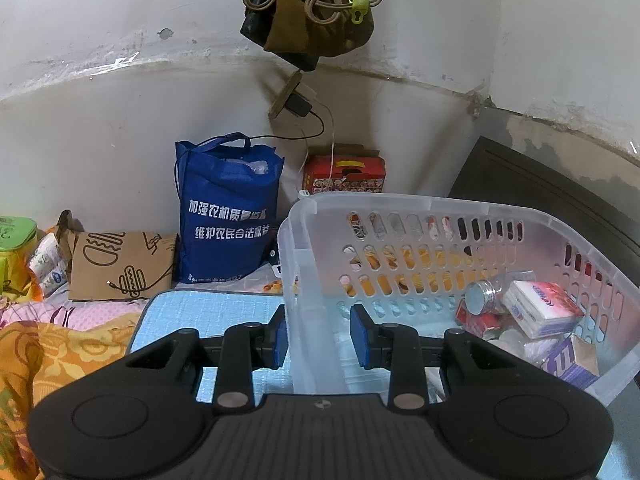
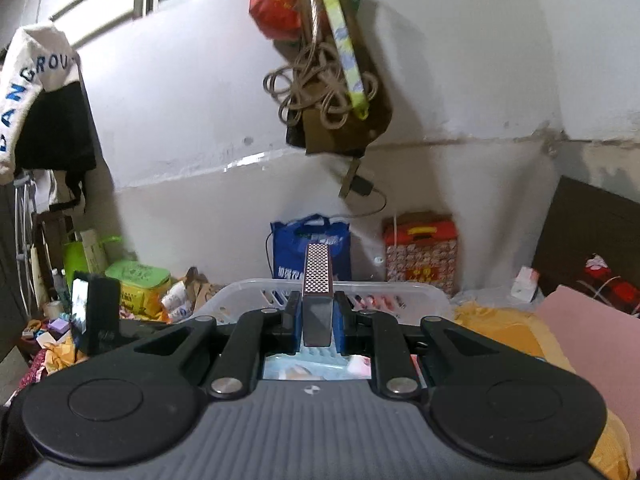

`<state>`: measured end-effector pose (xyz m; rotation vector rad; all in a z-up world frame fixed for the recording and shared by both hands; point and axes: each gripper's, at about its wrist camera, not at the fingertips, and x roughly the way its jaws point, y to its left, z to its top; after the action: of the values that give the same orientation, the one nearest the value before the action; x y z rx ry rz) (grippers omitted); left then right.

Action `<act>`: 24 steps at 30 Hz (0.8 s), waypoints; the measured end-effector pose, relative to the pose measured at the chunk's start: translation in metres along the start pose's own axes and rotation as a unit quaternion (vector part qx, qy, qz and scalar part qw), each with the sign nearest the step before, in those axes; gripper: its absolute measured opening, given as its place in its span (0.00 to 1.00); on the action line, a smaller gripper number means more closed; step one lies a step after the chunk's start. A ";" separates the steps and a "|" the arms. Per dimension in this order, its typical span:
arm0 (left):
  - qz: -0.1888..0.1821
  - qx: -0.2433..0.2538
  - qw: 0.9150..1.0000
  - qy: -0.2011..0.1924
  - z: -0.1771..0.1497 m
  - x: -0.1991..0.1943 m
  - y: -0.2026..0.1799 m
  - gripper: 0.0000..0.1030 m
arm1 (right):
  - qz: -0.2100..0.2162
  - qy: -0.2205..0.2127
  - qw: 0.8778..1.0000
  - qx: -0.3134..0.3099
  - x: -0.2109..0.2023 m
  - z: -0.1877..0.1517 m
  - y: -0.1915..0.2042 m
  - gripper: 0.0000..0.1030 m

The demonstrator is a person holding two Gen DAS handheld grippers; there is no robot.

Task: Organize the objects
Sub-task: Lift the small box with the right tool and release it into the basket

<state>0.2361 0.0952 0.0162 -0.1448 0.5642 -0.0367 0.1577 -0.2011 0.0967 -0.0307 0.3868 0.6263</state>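
A clear plastic basket [image 1: 400, 204] sits on a light blue mat [image 1: 208, 312]. It holds a small glass jar [image 1: 486, 294], a tissue pack [image 1: 540, 308], a red packet and a purple box [image 1: 572, 364]. My left gripper [image 1: 318, 334] straddles the basket's near left corner wall, one blue pad on each side with gaps, so it looks open. My right gripper [image 2: 318, 320] is shut on a matchbox [image 2: 318, 276] with a dotted striking side, held upright above the basket [image 2: 320, 286].
A blue tote bag [image 1: 228, 208], a brown paper bag [image 1: 120, 264] and a red gift box [image 1: 344, 172] stand along the wall. Orange and pink bedding [image 1: 60, 352] lies left. A bag with coiled rope [image 1: 308, 4] hangs overhead. A dark headboard [image 1: 540, 184] is at right.
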 end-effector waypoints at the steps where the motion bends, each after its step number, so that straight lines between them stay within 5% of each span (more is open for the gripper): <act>1: -0.001 -0.002 1.000 0.001 0.000 0.000 0.001 0.35 | 0.003 0.009 1.000 -0.005 0.011 0.003 0.003 0.17; 9: -0.002 -0.001 1.000 0.000 -0.001 0.000 0.000 0.35 | 0.000 0.038 0.999 -0.026 0.048 -0.002 0.011 0.23; 11: -0.003 -0.002 1.000 0.001 -0.001 0.000 0.000 0.35 | -0.010 0.037 0.999 -0.027 0.053 -0.003 0.007 0.64; 24: -0.001 -0.003 1.000 0.001 -0.001 0.003 -0.002 0.35 | -0.048 0.020 0.999 0.009 0.029 -0.014 -0.025 0.77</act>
<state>0.2384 0.0933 0.0144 -0.1504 0.5666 -0.0378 0.1891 -0.2070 0.0708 -0.0451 0.4277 0.5275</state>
